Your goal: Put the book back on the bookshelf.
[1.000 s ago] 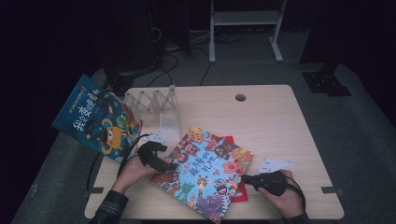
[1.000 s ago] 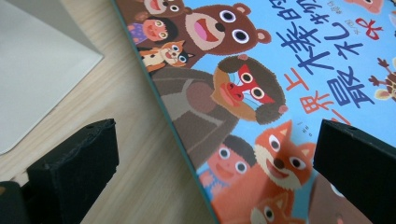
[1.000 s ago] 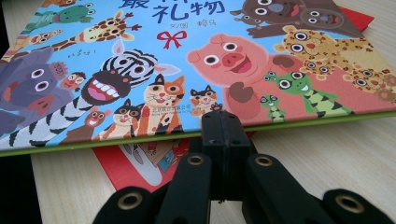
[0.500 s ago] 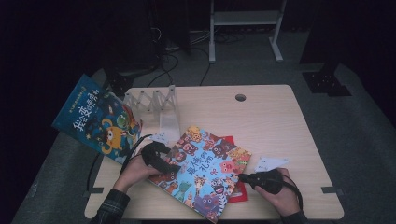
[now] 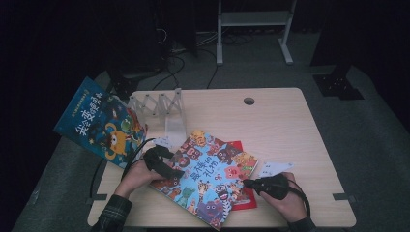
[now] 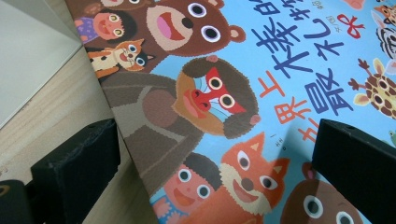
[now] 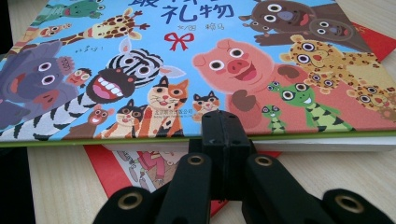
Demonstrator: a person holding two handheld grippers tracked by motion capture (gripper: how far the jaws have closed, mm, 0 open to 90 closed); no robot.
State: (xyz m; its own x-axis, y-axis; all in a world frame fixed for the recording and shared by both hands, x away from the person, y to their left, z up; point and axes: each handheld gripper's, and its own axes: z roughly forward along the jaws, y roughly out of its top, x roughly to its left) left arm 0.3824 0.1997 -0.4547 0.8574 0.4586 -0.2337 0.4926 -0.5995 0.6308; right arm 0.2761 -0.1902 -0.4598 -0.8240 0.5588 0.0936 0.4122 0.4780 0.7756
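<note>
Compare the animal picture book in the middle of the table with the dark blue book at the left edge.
The animal book has a light blue cover crowded with cartoon animals; the dark blue book shows an orange creature. The animal book lies wholly on the table atop a red book; the dark blue book overhangs the left edge. Both bear Chinese titles.

High view overlooks table (image 5: 290, 125), tool views close, sharing animal book (image 5: 208, 179).

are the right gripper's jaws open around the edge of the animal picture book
No, in the right gripper view the right gripper has its jaws pressed together at the edge of the animal picture book, nothing between them.
</note>
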